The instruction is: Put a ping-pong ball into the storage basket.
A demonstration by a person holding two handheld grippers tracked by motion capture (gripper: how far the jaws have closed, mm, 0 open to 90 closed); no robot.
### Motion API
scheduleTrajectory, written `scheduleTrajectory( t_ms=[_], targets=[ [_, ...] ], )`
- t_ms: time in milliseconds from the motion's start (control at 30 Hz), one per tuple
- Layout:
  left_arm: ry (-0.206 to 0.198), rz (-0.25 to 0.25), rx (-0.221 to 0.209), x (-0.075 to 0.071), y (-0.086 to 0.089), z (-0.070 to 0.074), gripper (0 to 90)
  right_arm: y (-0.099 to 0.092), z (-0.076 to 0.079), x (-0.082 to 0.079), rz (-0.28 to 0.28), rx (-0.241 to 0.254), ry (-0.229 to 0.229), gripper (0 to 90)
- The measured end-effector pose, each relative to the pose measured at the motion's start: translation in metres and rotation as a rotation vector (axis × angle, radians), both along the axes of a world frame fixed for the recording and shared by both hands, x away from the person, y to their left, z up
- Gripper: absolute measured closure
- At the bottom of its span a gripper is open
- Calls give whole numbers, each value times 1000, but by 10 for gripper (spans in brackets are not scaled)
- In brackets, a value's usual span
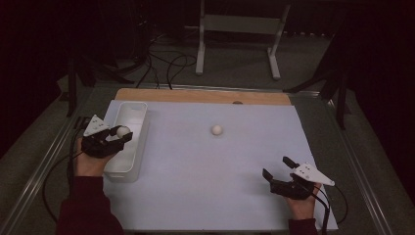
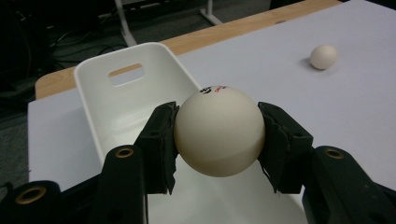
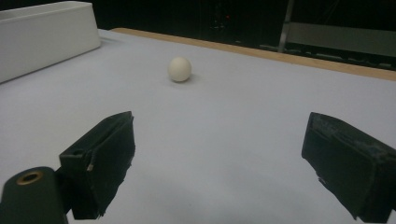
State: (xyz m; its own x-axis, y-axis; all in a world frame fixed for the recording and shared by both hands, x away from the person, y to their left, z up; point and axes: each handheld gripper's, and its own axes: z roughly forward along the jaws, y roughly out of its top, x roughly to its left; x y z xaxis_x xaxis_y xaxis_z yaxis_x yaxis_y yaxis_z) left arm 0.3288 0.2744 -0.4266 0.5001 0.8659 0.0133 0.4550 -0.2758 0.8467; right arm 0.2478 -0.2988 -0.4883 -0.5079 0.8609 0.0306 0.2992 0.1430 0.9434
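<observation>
I am holding a smooth, matte white ball (image 2: 219, 130) in the left gripper (image 1: 119, 134), its fingers (image 2: 159, 144) clamped on the ball's sides, directly above the glossy white plastic bin (image 1: 128, 113) at the desk's (image 1: 195, 186) left edge. The right gripper (image 1: 277, 166) is resting near the front right corner, fingers wide apart and empty. A second ball (image 1: 217, 129) is lying mid-desk, nearer the right gripper.

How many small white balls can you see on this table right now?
2. One small white ball is clamped in the left gripper over the white plastic bin. The other white ball lies loose on the pale sheet, mid-table. None seen inside the bin.
</observation>
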Motion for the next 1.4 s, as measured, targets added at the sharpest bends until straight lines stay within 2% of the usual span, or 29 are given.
scheduleTrajectory(
  t_ms=[233, 333, 367, 467, 533, 633, 967, 1400],
  targets=[
    [0, 20, -3, -1, 6, 0, 511, 1, 0, 0, 3, -3, -1, 92],
    [7, 27, 8, 0, 6, -1, 507, 1, 0, 0, 2, -2, -1, 92],
    [4, 48, 12, 0, 5, -1, 491, 1, 0, 0, 2, -2, -2, 92],
    [-9, 69, 16, 1, 2, 0, 252, 1, 0, 0, 4, -1, -2, 92],
    [-11, 82, 10, 1, 1, 1, 142, 1, 0, 0, 4, 0, -2, 92],
    [-13, 83, 5, 1, 1, 1, 91, 1, 0, 0, 5, 1, -1, 92],
    [-18, 73, -52, 2, 0, 3, 48, 2, 0, 0, 5, 0, 1, 92],
    [-10, 24, -49, 4, -20, 6, 39, 1, 0, 0, 5, 1, -2, 92]
  ],
)
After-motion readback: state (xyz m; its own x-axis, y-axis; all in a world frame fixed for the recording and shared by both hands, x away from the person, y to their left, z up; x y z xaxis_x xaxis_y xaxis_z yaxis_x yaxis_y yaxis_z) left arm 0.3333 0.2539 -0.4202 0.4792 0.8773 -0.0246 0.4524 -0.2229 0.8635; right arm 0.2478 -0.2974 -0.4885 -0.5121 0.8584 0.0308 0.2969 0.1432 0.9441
